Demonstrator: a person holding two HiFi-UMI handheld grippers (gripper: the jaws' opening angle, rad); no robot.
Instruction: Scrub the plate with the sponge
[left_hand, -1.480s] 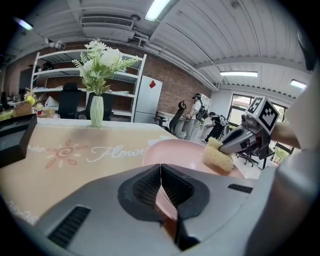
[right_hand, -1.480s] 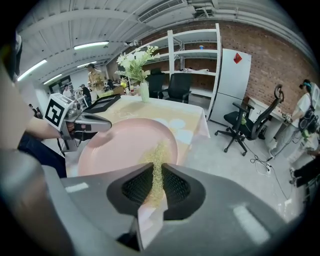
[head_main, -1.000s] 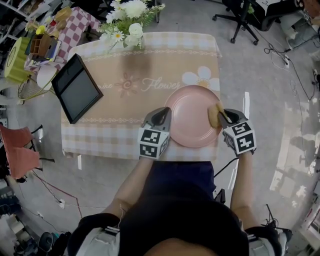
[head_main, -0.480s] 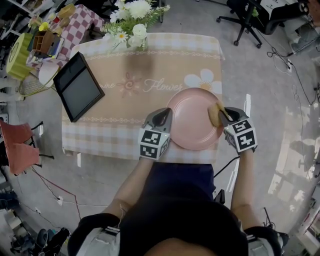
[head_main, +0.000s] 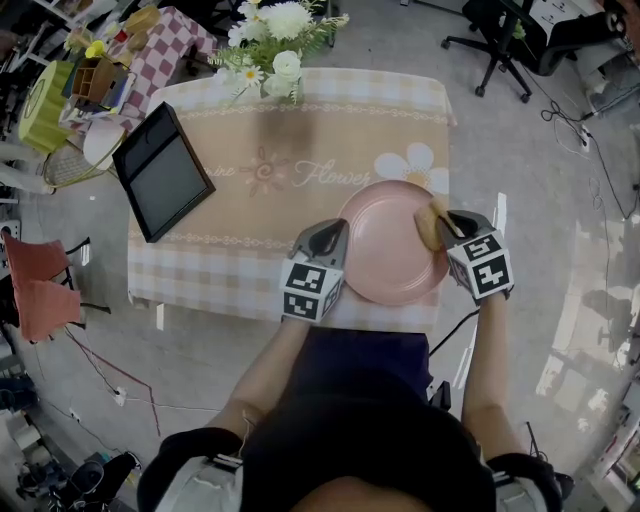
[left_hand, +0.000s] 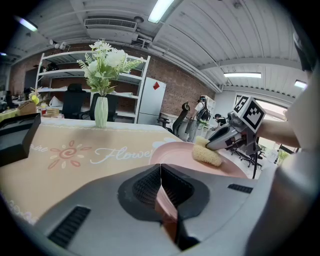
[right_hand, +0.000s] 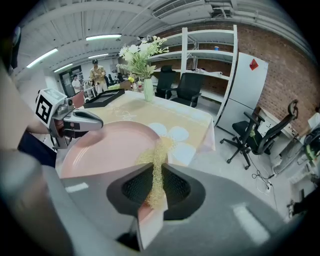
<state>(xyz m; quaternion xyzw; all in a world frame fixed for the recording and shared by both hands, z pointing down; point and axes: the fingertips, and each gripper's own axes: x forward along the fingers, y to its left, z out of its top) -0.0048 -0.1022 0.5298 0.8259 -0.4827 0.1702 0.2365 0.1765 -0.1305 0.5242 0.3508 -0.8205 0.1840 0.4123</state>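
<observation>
The plate (head_main: 385, 250) is occupying the near right corner of the table (head_main: 240, 255). The left tool (head_main: 333, 232) is clamping its rim at 9 o'clock and the right tool (head_main: 447, 226) is pressing the sponge (head_main: 431, 226) at 3 o'clock. Bare cloth is lying open toward 10 o'clock (a black tray (head_main: 165, 180) and flowers (head_main: 270, 40) are standing beyond it).

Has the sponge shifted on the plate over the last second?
Yes, slightly: the sponge, pinched in the right gripper, has slid along the right side of the plate toward the white flower print.
</observation>
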